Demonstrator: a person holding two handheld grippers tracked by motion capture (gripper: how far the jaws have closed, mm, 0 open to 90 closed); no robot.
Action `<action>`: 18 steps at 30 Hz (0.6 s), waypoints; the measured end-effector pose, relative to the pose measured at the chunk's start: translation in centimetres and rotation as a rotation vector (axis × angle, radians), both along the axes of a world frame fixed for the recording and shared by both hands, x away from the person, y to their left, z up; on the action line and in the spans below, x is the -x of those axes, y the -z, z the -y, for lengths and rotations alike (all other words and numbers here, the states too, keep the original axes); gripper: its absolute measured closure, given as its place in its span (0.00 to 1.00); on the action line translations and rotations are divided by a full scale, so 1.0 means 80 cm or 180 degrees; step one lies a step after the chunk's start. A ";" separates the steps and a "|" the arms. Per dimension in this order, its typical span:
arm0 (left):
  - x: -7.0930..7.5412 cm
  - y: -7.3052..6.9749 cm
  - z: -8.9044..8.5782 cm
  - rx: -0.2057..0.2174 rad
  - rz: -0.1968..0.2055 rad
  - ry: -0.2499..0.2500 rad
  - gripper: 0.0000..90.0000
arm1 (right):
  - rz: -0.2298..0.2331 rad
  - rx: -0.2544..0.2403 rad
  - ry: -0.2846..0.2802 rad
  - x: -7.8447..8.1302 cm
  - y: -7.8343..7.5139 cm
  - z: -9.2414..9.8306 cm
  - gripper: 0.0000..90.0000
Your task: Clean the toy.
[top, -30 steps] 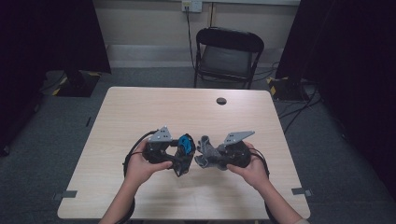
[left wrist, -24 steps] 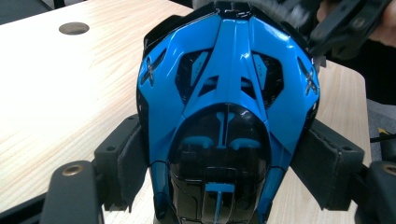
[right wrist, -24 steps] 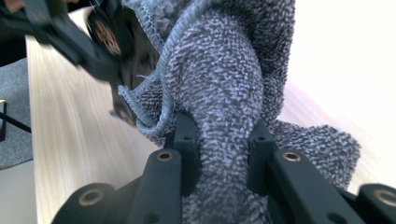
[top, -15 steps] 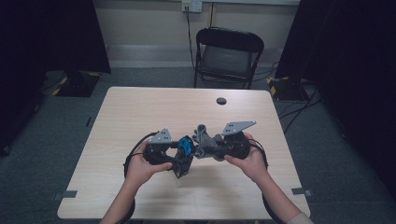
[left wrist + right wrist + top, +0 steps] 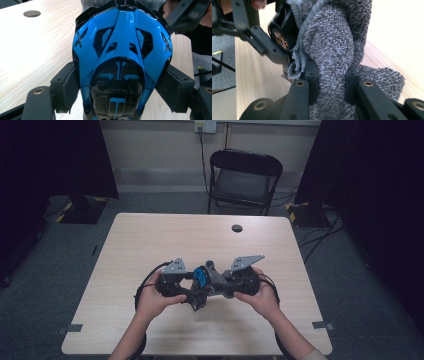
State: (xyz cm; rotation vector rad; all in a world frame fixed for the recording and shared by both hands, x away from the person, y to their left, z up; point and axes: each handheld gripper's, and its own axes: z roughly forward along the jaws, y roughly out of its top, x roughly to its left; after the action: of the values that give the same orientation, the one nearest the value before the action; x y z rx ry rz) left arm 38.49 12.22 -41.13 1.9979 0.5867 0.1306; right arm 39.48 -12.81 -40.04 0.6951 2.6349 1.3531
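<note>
Two pairs of fingers are at work over the near half of the desk, each clenched on its own thing. The left gripper has its black fingers pressed against the flanks of a blue and black toy car, grasping it by the sides with its glossy top facing the left gripper view. The right gripper has its fingers pinched hard on a bunched grey cloth, a nubbly towelling that bulges up between them and spills down onto the wood at one side.

In the high view the two tools meet nose to nose, the left gripper holding the toy car just above the desk and the right gripper bringing the grey cloth against it. The right gripper view shows the cloth lying against the car's dark underside, close by a gold-hubbed wheel. A person's hands carry both tools. Farther off stand a round cable hole in the desk and a folding chair beyond its far edge.

The step in hand looks like wiping the toy clean: car held steady, cloth rubbed over it. The next move probably calls for a firm hold with the left and short strokes with the right, without loosening the pinch on the cloth. Turning the car would bring a fresh face to it.
</note>
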 end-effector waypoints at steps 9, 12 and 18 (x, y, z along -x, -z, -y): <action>0.000 -0.008 -0.001 0.0045 0.0032 -0.0019 0.27 | -0.0072 0.0025 -0.0023 0.002 0.015 -0.004 0.80; 0.000 -0.009 -0.001 0.0041 0.0024 -0.0012 0.27 | -0.0089 0.0051 -0.0045 0.003 0.022 -0.007 0.81; -0.001 -0.011 -0.002 0.0050 0.0031 -0.0027 0.27 | -0.0160 0.0095 -0.0077 0.006 0.036 -0.013 0.80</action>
State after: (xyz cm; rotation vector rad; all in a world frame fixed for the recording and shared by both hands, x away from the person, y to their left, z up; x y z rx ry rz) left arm 38.61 12.40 -40.27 1.9789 0.5885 0.1403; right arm 39.03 -11.81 -42.89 0.7050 2.7051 1.3163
